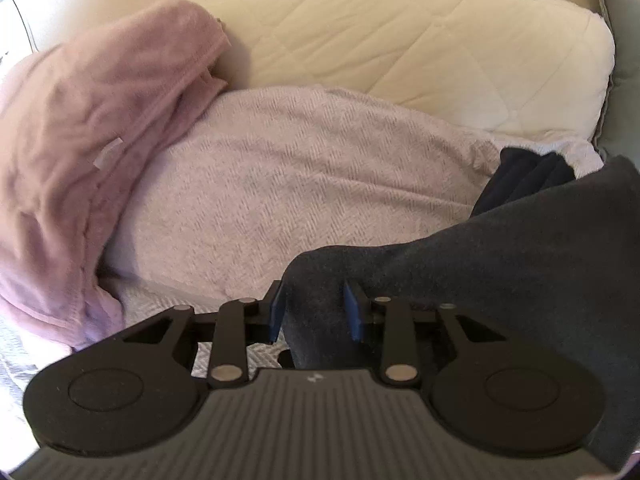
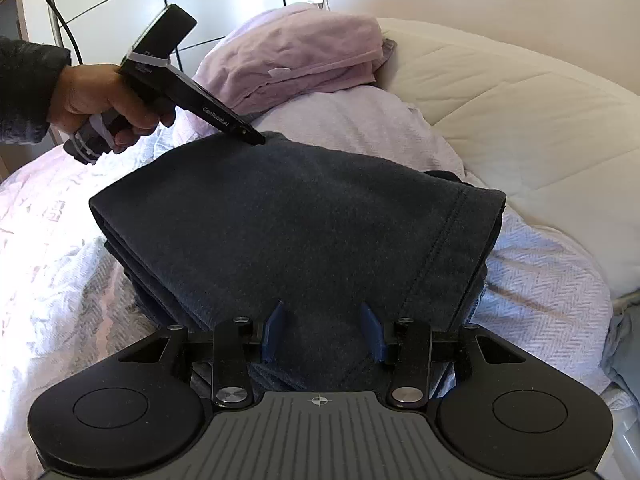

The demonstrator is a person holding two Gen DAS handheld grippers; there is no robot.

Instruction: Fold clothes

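The dark grey garment (image 2: 288, 216) lies on the bed (image 2: 52, 264), already doubled into a thick, layered rectangle, with a stitched hem on its right side and stacked fold edges showing on its left. The left gripper (image 1: 316, 306) has a fold of this cloth between its blue pads (image 1: 277, 309); the jaws stand partly apart and the cloth seems only loosely caught, so I cannot say the grip is firm. In the right wrist view its tip sits at the far edge of the garment, held by a person's hand (image 2: 100, 104). The right gripper (image 2: 323, 330) stands about half open over the near edge, cloth lying between its pads without clear pressure.

The step in hand looks like finishing or squaring up a fold. To do it well, both far and near edges should be set down aligned with the layers beneath, and the left gripper should let go cleanly so the top layer is not dragged out of line. The right gripper can steady the near edge meanwhile.

Room is fair: open bedspread lies to the left and near side. To the right the cream quilted pillow (image 2: 520, 128) sits near the hem, and beyond the far edge a folded pink garment (image 2: 304, 56) rests on a covered pillow, so any sliding is better directed to the left.
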